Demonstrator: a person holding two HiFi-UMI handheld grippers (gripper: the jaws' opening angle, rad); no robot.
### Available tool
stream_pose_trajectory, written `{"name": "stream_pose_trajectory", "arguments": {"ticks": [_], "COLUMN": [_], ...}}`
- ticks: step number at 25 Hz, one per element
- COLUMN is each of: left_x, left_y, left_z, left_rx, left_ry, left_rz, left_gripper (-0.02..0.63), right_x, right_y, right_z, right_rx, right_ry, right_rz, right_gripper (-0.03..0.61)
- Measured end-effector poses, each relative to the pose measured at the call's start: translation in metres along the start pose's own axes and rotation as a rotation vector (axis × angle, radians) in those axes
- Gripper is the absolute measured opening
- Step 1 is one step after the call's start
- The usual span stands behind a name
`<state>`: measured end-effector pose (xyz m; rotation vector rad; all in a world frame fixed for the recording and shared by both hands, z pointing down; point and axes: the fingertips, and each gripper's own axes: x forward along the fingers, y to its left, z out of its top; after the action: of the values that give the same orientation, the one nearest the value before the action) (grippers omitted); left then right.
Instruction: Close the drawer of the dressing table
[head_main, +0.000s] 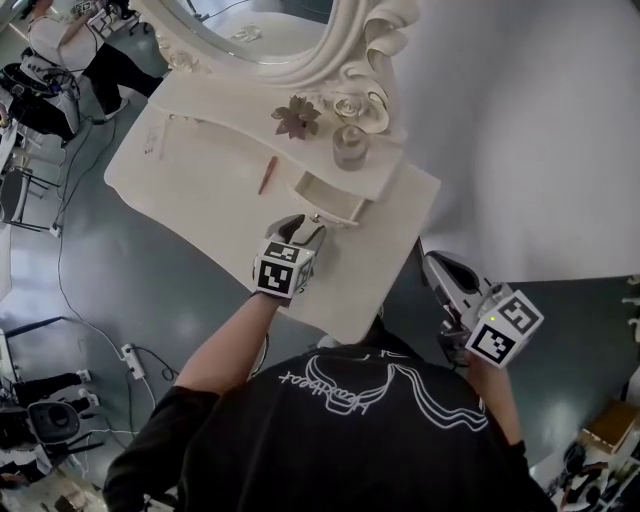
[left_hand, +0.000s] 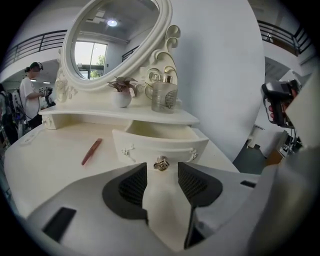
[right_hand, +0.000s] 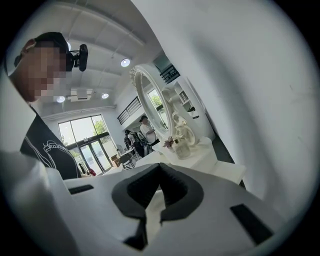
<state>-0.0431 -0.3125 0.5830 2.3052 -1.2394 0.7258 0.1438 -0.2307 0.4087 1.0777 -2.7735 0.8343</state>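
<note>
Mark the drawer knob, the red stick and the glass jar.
drawer knob (left_hand: 161, 163), left gripper view, its metal face.
red stick (left_hand: 92, 151), left gripper view, middle of its length.
glass jar (left_hand: 164, 97), left gripper view, its front wall.

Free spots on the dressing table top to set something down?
Bare: tabletop left of the red stick, and the strip between drawer and wall. Crowded: shelf with glass and flower; left gripper, jaws open, fronts the drawer.

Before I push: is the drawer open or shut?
Open: the drawer juts out from under the shelf, its hollow inside showing.
</note>
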Motion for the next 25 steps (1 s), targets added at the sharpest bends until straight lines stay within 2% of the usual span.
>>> {"name": "stream_pose_trajectory", "arguments": {"ticks": [5, 9, 16, 21, 25], "left_x": [0.010, 0.013, 0.014, 0.013, 0.013], "left_y": [0.004, 0.004, 0.004, 0.001, 0.002], "left_z": [-0.003, -0.005, -0.005, -0.005, -0.005], "left_rx": [0.006, -0.020, -0.009, -0.024, -0.021], "left_ry": [0.016, 0.003, 0.011, 0.005, 0.014], "left_rz": [0.003, -0.008, -0.022, -0.025, -0.025], "left_gripper": [0.150, 0.116, 0.097, 0.097, 0.095], "right_x": [0.003, 0.002, 0.006, 0.008, 0.011], "right_y": [-0.006, -0.009, -0.010, -0.006, -0.006], "right_z": [-0.003, -0.004, -0.009, -0.010, -0.013], "right_rx": [0.020, 0.026, 0.045, -0.043, -0.063], "right_ry": [0.014, 0.014, 0.023, 0.063, 0.082], "right_rz": [0.007, -0.001, 0.008, -0.016, -0.023], "right_gripper": [0.005, 0.005, 0.005, 0.005, 0.005]}}
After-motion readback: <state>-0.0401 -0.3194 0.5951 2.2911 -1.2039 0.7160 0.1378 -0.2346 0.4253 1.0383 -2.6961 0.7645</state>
